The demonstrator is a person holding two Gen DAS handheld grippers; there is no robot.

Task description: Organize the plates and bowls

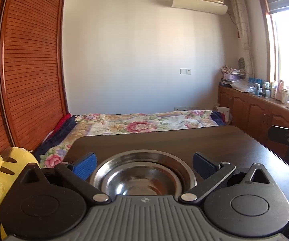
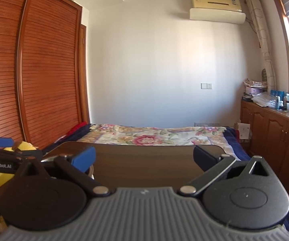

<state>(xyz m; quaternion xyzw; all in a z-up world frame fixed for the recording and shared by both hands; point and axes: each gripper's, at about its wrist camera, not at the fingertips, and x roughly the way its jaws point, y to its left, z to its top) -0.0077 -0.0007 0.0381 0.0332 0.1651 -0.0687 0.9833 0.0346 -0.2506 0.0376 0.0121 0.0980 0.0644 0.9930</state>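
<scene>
Grey ribbed gripper housing fills the bottom of both wrist views. Left view, going left to right: yellow plush toy (image 1: 2, 172) at 8 o'clock off the table edge; left gripper (image 1: 144, 163) with blue pads spread wide, nothing pressed between them; steel bowl (image 1: 142, 177) directly ahead at 6 o'clock, nested in a shallow steel plate (image 1: 144, 156) whose rim shows behind it at 12 o'clock of the bowl. Both sit on the near part of the dark table (image 1: 214, 140). Pads flank the stack on either side, apart from the metal as far as I can tell. Black part of the other gripper shows at 3 o'clock. Right view: left tool enters at 9 o'clock; right gripper (image 2: 144, 157) likewise wide open, empty, over bare tabletop; only a sliver of steel rim (image 2: 91, 172) visible at 8 o'clock behind its blue pad. Floral bedspread (image 2: 154, 135) lies beyond the table at 12 o'clock. Handling judgement: thin stainless ware, light, rigid, not fragile, but polished and slippery; likely to clatter or slide on the smooth table if nudged. Best hold is probably a pinch across the rim wall, one pad inside and one outside, rather than spanning the full width. Lifting the bowl may drag the plate if they bind.
</scene>
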